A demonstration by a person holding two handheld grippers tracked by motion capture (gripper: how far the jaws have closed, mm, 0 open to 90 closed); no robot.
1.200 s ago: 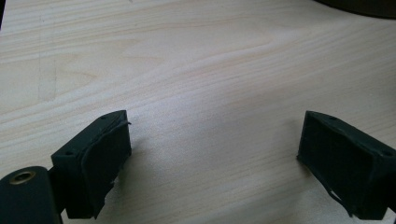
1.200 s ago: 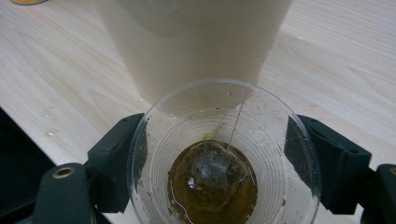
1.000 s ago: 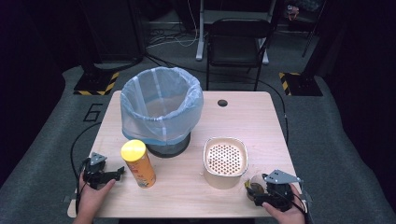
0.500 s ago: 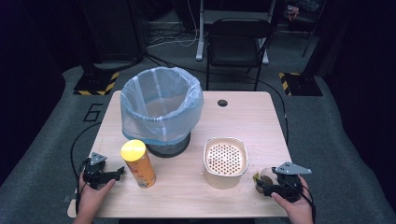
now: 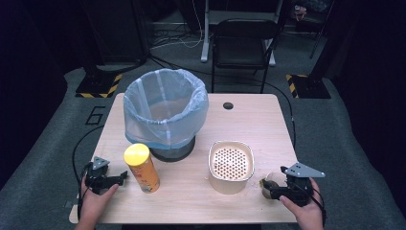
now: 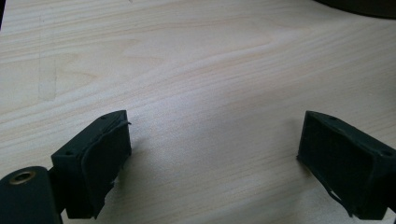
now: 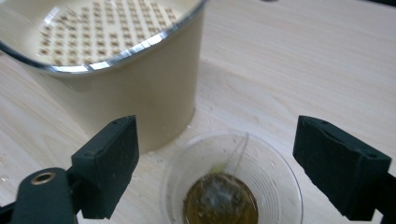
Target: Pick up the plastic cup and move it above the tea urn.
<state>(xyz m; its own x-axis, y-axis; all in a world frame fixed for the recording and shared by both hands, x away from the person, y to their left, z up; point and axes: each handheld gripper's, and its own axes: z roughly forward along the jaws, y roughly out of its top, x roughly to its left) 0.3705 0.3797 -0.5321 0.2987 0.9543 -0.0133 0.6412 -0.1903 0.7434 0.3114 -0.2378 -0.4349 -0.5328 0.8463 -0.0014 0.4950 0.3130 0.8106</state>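
Since the earlier pictures our right gripper (image 5: 266,188) has shifted out toward the right edge of the table (image 5: 268,124) and lifted a little, and its jaws have just been opening. We see them now standing wide on either side of a clear plastic cup (image 7: 233,184), with neither pad touching its rim. That cup stands upright on the wood just beside the cream container (image 5: 231,165) with the perforated bottom, near the front right corner, and holds a tea bag (image 7: 219,200) in a little brownish liquid.

Our left gripper (image 5: 120,178) has kept its place near the front left corner. Its jaws stand apart over bare wood with nothing between them, and its tips point toward the yellow-lidded can (image 5: 141,167), which stands upright close by but not touching.

Behind the can sits the bin (image 5: 165,112) lined with a pale blue bag, toward the left middle of the table. Behind the table a black chair (image 5: 244,40) stands on the grey floor.
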